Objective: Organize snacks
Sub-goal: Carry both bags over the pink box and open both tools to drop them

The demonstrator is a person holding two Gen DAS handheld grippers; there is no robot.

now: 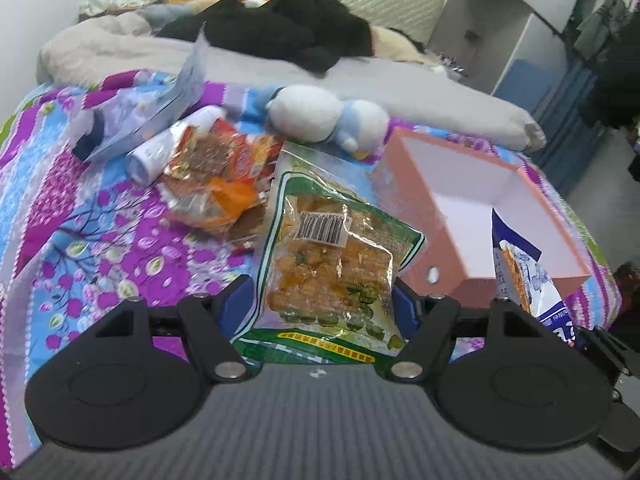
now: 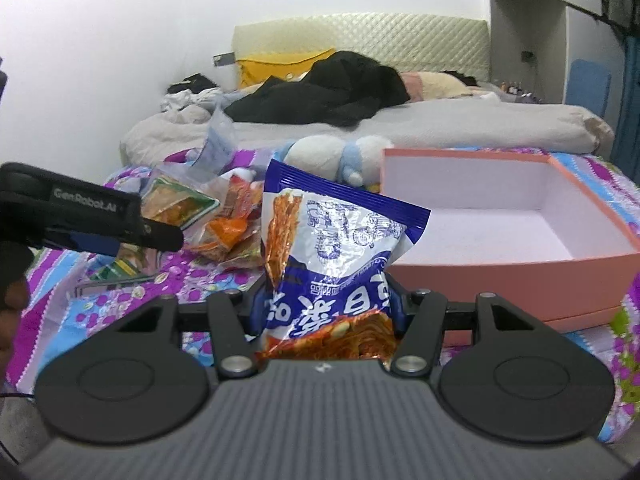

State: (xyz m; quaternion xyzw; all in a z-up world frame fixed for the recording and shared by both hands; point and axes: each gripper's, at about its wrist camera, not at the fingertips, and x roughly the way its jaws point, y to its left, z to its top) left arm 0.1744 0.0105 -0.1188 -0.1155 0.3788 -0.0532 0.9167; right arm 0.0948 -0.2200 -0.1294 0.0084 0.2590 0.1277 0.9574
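My left gripper [image 1: 324, 300] is shut on a green snack bag [image 1: 328, 256] of yellow pieces and holds it upright above the quilt. My right gripper [image 2: 326, 300] is shut on a blue and white snack bag [image 2: 332, 248] with red strips printed on it. That bag shows at the right of the left wrist view [image 1: 524, 276]. An open pink box [image 2: 500, 276] with a white inside stands on the bed to the right, empty; it also shows in the left wrist view [image 1: 440, 240]. The left gripper [image 2: 160, 236] with the green bag [image 2: 180, 204] appears at the left of the right wrist view.
A pile of orange snack packets [image 1: 216, 184] lies on the floral quilt [image 1: 100, 240]. Behind it are a white tube [image 1: 160, 148], a clear plastic bag [image 1: 160, 100] and a white and blue plush toy [image 1: 320, 116]. Black clothes [image 1: 288, 28] and a grey duvet lie farther back.
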